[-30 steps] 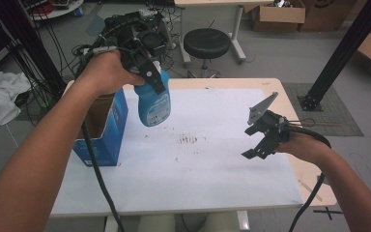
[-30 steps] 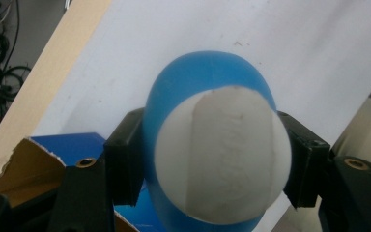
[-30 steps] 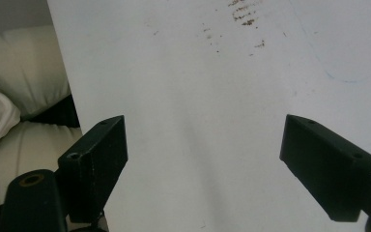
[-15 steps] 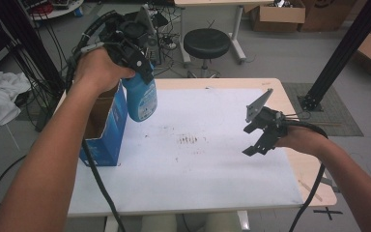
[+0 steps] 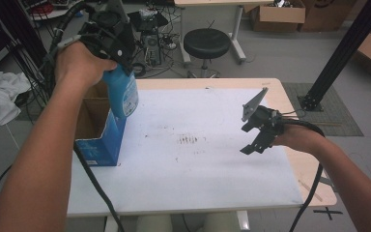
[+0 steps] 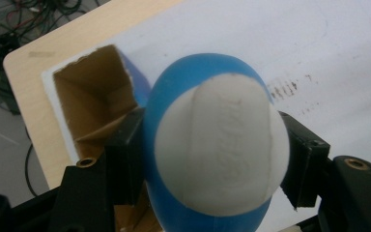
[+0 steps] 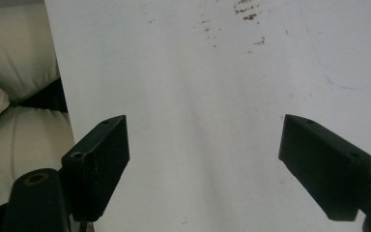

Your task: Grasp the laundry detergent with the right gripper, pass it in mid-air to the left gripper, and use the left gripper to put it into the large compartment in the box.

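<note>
Left hand-held gripper (image 6: pixel 212 169) clamps blue bottle (image 6: pixel 212 145), white cap toward camera; open cardboard box (image 6: pixel 94 104) beneath.

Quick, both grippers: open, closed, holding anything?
Left gripper: closed on the blue bottle.
Right gripper: open, holding nothing.

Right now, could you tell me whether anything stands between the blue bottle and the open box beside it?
Nothing visible does. The left tool holds the blue bottle right over the open box, whose cardboard interior looks empty as far as it can be seen.
</note>
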`<state>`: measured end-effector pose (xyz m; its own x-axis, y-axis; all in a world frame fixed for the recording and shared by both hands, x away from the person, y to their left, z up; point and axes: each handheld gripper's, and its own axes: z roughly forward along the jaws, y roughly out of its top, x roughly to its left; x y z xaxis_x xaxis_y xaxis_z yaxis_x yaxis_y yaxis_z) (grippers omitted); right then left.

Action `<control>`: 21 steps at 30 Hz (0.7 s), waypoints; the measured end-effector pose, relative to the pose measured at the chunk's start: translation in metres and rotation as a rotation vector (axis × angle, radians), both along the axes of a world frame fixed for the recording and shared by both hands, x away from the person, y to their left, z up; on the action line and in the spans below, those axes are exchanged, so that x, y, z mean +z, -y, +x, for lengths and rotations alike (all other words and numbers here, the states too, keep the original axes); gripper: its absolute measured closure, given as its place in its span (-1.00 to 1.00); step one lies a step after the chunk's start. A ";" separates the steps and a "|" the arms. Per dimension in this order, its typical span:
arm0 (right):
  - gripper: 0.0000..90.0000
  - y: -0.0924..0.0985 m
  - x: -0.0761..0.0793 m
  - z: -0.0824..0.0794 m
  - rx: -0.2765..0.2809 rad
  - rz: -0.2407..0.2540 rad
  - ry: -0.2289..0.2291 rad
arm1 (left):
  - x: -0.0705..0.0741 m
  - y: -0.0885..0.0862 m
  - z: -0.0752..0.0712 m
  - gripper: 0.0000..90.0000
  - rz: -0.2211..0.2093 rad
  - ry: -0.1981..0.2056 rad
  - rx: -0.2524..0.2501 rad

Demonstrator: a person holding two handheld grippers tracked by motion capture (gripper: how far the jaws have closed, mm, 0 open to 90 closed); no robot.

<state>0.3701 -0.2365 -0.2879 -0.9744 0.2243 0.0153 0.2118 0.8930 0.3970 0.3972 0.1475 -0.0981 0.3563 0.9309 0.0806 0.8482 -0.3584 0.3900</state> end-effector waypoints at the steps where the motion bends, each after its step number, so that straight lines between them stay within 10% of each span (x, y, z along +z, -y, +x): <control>1: -0.60 0.000 0.000 0.000 0.002 -0.003 0.000 | 0.002 -0.003 -0.001 -0.15 0.001 0.001 0.009; 21: -0.59 -0.005 0.003 -0.001 0.022 -0.006 0.009 | 0.019 -0.048 -0.015 -0.15 -0.024 0.047 0.246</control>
<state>0.3693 -0.2320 -0.2851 -0.9792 0.2029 0.0055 0.1886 0.8998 0.3935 0.3817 0.1954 -0.0793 0.1152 0.9909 0.0690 0.8895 -0.1338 0.4369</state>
